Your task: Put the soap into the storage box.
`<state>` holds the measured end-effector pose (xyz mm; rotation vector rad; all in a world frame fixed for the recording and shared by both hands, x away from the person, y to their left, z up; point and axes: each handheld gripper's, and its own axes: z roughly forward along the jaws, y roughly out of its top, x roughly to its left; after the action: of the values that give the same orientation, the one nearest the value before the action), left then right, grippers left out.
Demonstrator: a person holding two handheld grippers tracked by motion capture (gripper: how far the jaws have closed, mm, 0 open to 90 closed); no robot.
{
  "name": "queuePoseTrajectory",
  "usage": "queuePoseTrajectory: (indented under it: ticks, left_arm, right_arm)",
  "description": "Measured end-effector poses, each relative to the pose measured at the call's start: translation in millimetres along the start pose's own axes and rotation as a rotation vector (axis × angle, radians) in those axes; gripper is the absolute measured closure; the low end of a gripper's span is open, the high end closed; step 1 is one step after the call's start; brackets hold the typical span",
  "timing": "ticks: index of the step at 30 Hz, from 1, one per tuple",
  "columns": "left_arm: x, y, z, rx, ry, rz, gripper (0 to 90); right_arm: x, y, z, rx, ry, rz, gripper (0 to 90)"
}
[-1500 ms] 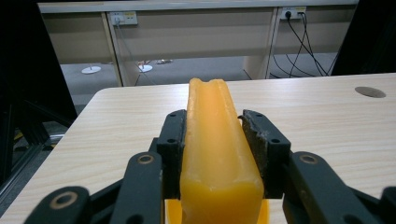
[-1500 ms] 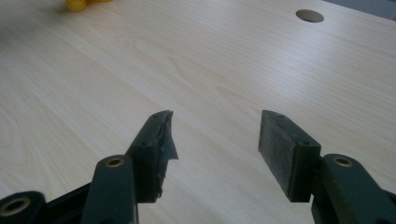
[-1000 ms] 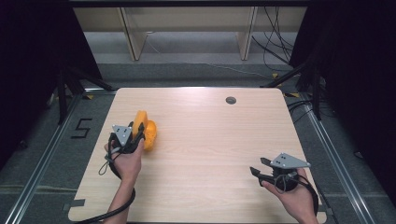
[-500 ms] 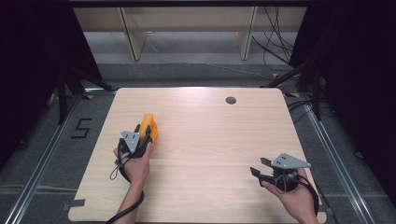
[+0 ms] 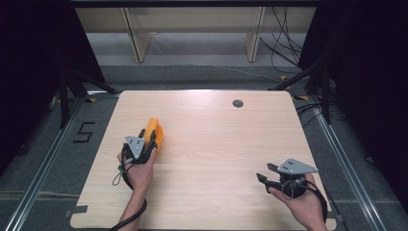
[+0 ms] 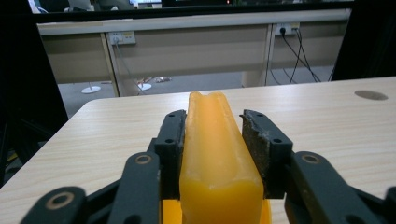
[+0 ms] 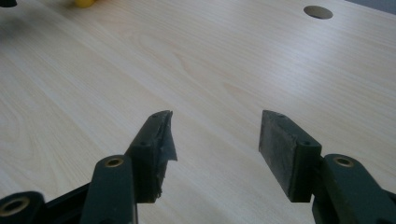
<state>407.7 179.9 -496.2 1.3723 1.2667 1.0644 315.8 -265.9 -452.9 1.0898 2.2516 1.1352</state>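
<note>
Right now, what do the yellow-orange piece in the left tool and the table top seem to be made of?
yellow-orange piece: looks like soft plastic, rubber or wax; smooth, slightly translucent, satin sheen, rounded moulded edges. Which one, I cannot tell.
table top: pale wood-grain board, probably laminate; even printed-looking grain, low matte sheen, rounded corners.
left tool: pads of rough black rubber, frayed at one edge.

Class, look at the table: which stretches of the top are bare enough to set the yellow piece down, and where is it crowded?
The widest bare patch of the table lies between the left gripper and the right gripper, reaching back to the dark round disc. The far left corner is bare too. It is crowded only around the yellow piece, clamped in the left jaws.
</note>
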Motion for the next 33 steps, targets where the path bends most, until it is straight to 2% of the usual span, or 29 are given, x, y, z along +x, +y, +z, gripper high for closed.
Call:
queuePoseTrajectory:
  ticks: [1, 2, 3, 4, 6, 7, 8, 10, 12, 14, 16, 17, 21, 23, 25, 26, 27, 28, 30, 31, 33]
  left_arm:
    - [-0.3, 2.0, 0.0, 0.018, -0.003, 0.005, 55.6]
    - [-0.6, 5.3, -0.2, 0.030, -0.009, 0.004, 53.0]
    - [-1.2, 9.4, -0.8, 0.045, -0.013, 0.003, 49.7]
    - [-1.3, 14.1, -1.5, 0.070, -0.020, 0.013, 45.1]
    - [-2.0, 24.3, -4.1, 0.078, -0.026, 0.021, 39.3]
    - [-2.4, 30.0, -6.3, 0.097, -0.018, 0.037, 36.4]
    - [-2.9, 36.4, -8.2, 0.132, -0.009, 0.047, 32.9]
    - [-1.0, 44.9, -10.8, 0.171, -0.021, 0.042, 27.7]
    - [1.6, 53.4, -13.8, 0.243, -0.027, 0.044, 25.7]
    - [4.5, 61.1, -15.8, 0.311, -0.055, 0.020, 23.9]
    - [6.4, 68.8, -18.2, 0.396, -0.084, 0.027, 24.2]
    - [6.5, 73.7, -19.5, 0.427, -0.097, 0.034, 23.8]
    - [4.9, 87.8, -22.8, 0.500, -0.162, 0.075, 22.7]
    - [5.1, 93.2, -26.0, 0.563, -0.199, 0.110, 22.0]
    - [6.7, 96.6, -31.5, 0.576, -0.234, 0.087, 22.2]
    - [8.5, 97.8, -34.0, 0.578, -0.232, 0.093, 22.4]
    - [10.5, 98.8, -37.5, 0.587, -0.228, 0.110, 22.6]
    - [11.1, 98.8, -39.2, 0.590, -0.233, 0.111, 22.8]
    - [12.4, 96.8, -45.7, 0.606, -0.268, 0.116, 22.3]
    - [12.8, 95.0, -48.8, 0.605, -0.280, 0.124, 22.3]
    - [13.2, 85.4, -58.3, 0.616, -0.300, 0.169, 22.3]
  right_arm:
    - [1.8, -0.3, -0.7, 0.007, -0.002, 0.021, 44.6]
    - [1.9, -0.3, -0.6, 0.008, -0.002, 0.023, 44.6]
    - [0.0, -0.2, 0.3, 0.000, 0.003, 0.001, 44.5]
    - [-0.2, -0.1, 0.4, 0.002, 0.004, 0.002, 44.5]
    - [-1.3, 0.0, 0.8, -0.010, -0.004, -0.016, 44.4]
    - [-1.3, 0.0, 0.8, -0.010, -0.003, -0.016, 44.3]
    - [-1.3, -0.1, 0.8, -0.009, -0.004, -0.015, 44.3]
    - [-0.1, -0.4, 0.3, 0.006, 0.003, 0.005, 44.1]
    - [0.4, -0.6, 0.0, 0.010, 0.002, 0.011, 44.0]
    - [0.1, -0.6, 0.3, 0.010, 0.004, 0.007, 43.9]
    - [0.1, -0.6, 0.5, 0.011, 0.003, 0.005, 43.7]
    - [0.3, -0.7, 0.5, 0.005, 0.000, 0.008, 43.7]
    - [0.0, -1.1, 0.7, 0.010, 0.001, 0.003, 43.4]
    - [-0.3, -1.1, -0.3, 0.016, 0.000, 0.010, 43.2]
    - [0.4, -1.5, -1.1, 0.018, 0.000, 0.026, 43.1]
    - [-2.5, -1.6, -0.2, 0.002, -0.005, -0.009, 43.0]
    - [-2.0, -1.9, -0.4, 0.011, 0.003, 0.006, 43.0]
    - [-2.5, -2.1, 0.0, 0.007, -0.001, -0.001, 42.9]
    - [-1.5, -2.4, 0.7, 0.010, -0.002, 0.006, 42.8]
    - [-0.7, -2.1, 0.7, 0.014, 0.004, 0.004, 42.6]
    - [0.4, -1.9, 0.4, 0.012, 0.001, 0.008, 42.5]
